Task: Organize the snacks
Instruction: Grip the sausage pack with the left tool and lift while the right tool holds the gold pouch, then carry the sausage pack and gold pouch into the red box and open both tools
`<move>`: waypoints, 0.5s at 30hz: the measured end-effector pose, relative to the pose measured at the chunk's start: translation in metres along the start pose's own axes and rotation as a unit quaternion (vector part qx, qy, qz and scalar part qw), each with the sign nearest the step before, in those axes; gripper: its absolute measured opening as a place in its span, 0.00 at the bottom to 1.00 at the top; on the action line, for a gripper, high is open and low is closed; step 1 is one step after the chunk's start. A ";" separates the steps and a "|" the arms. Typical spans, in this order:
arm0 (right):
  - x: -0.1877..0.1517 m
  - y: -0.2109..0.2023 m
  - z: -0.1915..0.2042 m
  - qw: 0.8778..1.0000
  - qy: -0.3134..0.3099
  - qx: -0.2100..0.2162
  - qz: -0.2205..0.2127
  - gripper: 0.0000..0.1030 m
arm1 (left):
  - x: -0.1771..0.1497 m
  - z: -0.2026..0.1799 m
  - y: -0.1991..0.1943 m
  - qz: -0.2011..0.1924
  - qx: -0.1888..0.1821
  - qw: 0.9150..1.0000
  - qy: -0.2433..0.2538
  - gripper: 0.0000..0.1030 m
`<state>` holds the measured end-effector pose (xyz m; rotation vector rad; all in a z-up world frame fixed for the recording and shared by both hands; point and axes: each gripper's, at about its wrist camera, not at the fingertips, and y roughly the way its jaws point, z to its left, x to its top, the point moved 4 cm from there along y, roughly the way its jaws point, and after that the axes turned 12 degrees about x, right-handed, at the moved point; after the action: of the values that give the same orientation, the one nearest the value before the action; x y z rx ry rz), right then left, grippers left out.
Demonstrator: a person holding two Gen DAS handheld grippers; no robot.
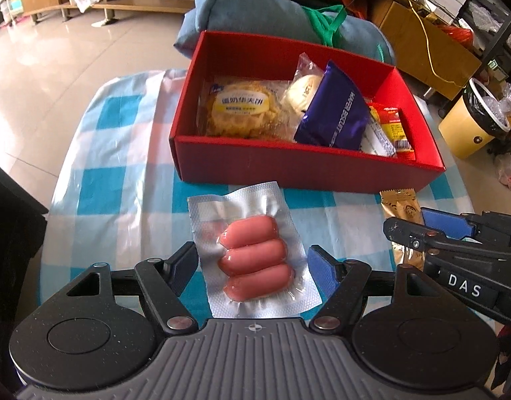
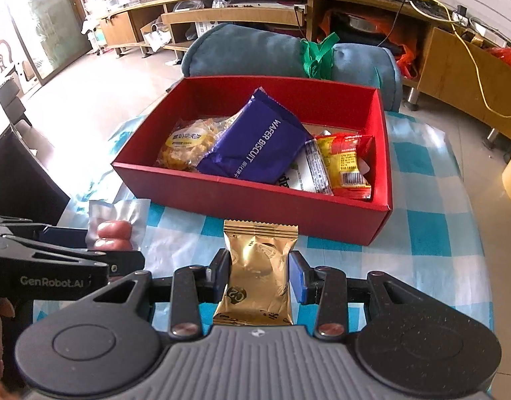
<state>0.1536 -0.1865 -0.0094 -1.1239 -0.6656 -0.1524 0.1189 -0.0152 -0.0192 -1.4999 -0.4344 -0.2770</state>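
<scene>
A vacuum pack of three pink sausages (image 1: 252,233) sits between the pads of my left gripper (image 1: 252,263), which is shut on its edges a little above the checked cloth. My right gripper (image 2: 259,273) is shut on a gold snack packet (image 2: 259,266), held upright in front of the red box (image 2: 255,200). The red box (image 1: 289,163) holds a yellow pastry pack (image 1: 242,106), a white bun (image 1: 305,90), a purple wafer biscuit pack (image 1: 335,113) and a red-yellow packet (image 1: 394,123). The left wrist view shows the right gripper (image 1: 405,230) at right with the gold packet (image 1: 399,206).
A blue-and-white checked cloth (image 2: 422,200) covers the table. Behind the box lies a rolled blue cushion (image 2: 255,50) with a green strap. A yellow bin (image 1: 472,123) stands on the floor at right, a dark cabinet (image 2: 18,173) at left, and wooden shelves along the back.
</scene>
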 end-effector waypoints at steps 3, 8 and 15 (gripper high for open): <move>0.002 -0.002 0.001 1.000 -0.001 0.001 -0.003 0.32 | 0.004 -0.002 -0.003 -0.010 0.005 1.000 0.003 0.75; 0.009 -0.004 0.001 1.000 -0.002 -0.001 -0.010 0.32 | 0.013 -0.005 -0.007 -0.024 0.008 1.000 0.004 0.75; 0.020 -0.007 0.001 1.000 0.001 -0.002 -0.022 0.32 | 0.028 -0.010 -0.010 -0.039 0.010 0.999 0.007 0.75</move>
<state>0.1659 -0.1852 0.0074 -1.1124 -0.6890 -0.1922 0.1404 -0.0229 0.0018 -1.4630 -0.4847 -0.3431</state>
